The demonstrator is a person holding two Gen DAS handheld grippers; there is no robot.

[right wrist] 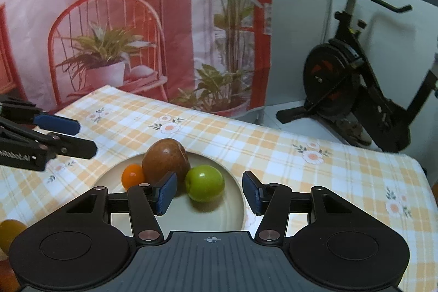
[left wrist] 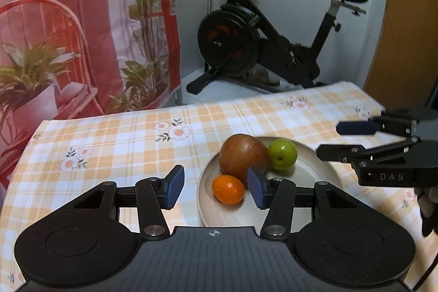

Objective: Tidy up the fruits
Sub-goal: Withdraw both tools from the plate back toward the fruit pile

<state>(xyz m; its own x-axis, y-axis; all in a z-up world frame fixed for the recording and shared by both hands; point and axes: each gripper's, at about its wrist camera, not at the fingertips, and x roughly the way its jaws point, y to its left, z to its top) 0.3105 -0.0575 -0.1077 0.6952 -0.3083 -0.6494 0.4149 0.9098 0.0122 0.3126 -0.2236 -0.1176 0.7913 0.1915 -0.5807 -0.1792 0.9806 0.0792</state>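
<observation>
Three fruits sit on my cream plate (left wrist: 314, 168): a reddish-brown apple (left wrist: 242, 156) at the back, a green apple (left wrist: 282, 154) touching its right side, a small orange citrus (left wrist: 227, 188) in front. My left gripper (left wrist: 216, 189) hovers with jaws parted, empty. My right gripper (right wrist: 209, 193) also hovers parted, gripping nothing. Plate rests on the checked floral tablecloth (right wrist: 273, 147).

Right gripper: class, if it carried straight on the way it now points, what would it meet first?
Most likely the green fruit on the plate: it lies between the open fingers of the right gripper, just ahead. Depth is hard to judge; the brown fruit sits behind and left.
</observation>
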